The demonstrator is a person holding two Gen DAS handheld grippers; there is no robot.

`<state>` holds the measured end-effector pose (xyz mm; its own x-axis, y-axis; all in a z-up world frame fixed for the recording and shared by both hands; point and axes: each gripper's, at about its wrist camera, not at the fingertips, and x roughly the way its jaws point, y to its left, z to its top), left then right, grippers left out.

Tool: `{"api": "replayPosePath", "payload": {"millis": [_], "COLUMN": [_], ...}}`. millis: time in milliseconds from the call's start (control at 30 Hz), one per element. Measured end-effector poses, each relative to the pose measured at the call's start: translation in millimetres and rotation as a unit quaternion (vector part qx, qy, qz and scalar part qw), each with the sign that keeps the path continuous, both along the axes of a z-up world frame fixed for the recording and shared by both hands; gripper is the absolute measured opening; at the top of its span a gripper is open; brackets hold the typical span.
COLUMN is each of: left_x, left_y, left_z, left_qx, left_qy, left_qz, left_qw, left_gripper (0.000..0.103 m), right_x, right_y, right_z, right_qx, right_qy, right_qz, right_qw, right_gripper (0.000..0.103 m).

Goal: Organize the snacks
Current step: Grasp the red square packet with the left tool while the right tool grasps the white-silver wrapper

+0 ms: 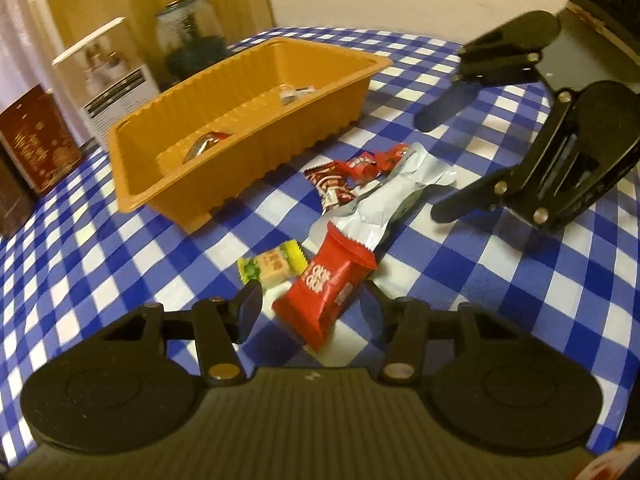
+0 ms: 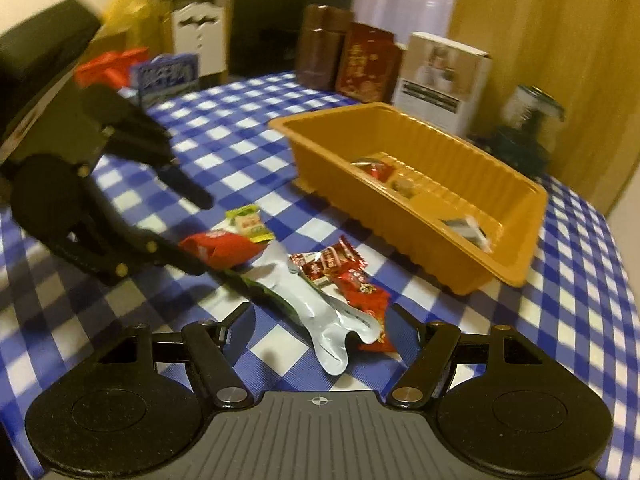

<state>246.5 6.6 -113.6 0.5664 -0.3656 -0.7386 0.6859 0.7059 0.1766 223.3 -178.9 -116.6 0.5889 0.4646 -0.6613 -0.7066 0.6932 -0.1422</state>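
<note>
Snacks heaped on a blue-checked tablecloth (image 1: 120,256) just in front of an orange tray (image 1: 168,168), a few pieces already inside it.

From the left wrist: left gripper (image 1: 308,304) low over the cloth, fingers parted with the red packet (image 1: 320,300) lying between them — pads not seen pressing on it. Yellow-green candy (image 1: 272,266) just beside the left fingertip. Long silver pouch (image 1: 384,196) running back from the red packet, small red candies (image 1: 352,172) at its far end near the tray. Right gripper (image 1: 432,168) at upper right, fingers spread wide, nothing between them.

From the right wrist: the same heap from the opposite side. Here the silver pouch (image 2: 320,312) lies between the wide-set fingers of the right gripper (image 2: 324,328), its crumpled end nearest the camera; red candies (image 2: 356,280) overlap it. Only this view shows a blue packet (image 2: 168,76) and a red bag (image 2: 108,66) at the far table edge.

Tray contents small and blurred — wrappers, kind unreadable. Print on the packets mostly illegible. Both views smeared by motion.
</note>
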Motion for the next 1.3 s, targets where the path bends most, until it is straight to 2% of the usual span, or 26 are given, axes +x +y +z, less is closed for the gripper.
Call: {"api": "replayPosePath", "payload": {"millis": [167,267,433,500,533,633,733,867,1133,1300], "left_x": [14,19,16,15,15,12,10,11,21,26], "left_y": [3,6,6,10,13,21,24,21,17,15], "left_z": [-4,-4,-4,-2,-1,5,8,7,0,-7], "left_qx": [-0.022,-0.039,-0.043,-0.048,-0.054,-0.080,-0.089,-0.080,-0.075,-0.074], "left_qy": [0.015,0.034,0.057,0.069,0.079,0.096,0.094,0.079,0.068,0.087], "left_qz": [-0.032,-0.034,-0.037,-0.019,-0.005,0.018,0.022,0.025,0.024,0.019], "left_qw": [0.9991,0.9981,0.9968,0.9963,0.9954,0.9920,0.9913,0.9934,0.9946,0.9933], "left_gripper": [0.050,0.049,0.048,0.046,0.043,0.043,0.043,0.043,0.044,0.044], "right_x": [12,15,20,22,23,22,20,18,22,27], "right_y": [3,8,15,17,18,18,16,12,21,23], "right_z": [-8,-9,-11,-12,-13,-12,-7,-2,-12,-15], "right_qx": [-0.004,-0.009,-0.013,-0.014,-0.014,-0.012,0.005,0.040,0.014,0.016], "right_qy": [0.006,0.006,0.015,0.016,0.018,0.024,0.044,0.072,0.071,0.088], "right_qz": [0.017,0.031,0.052,0.058,0.061,0.059,0.053,0.040,0.040,0.034], "right_qw": [1.000,0.999,0.998,0.998,0.998,0.998,0.998,0.996,0.997,0.995], "right_gripper": [0.072,0.072,0.072,0.072,0.068,0.057,0.048,0.047,0.048,0.047]}}
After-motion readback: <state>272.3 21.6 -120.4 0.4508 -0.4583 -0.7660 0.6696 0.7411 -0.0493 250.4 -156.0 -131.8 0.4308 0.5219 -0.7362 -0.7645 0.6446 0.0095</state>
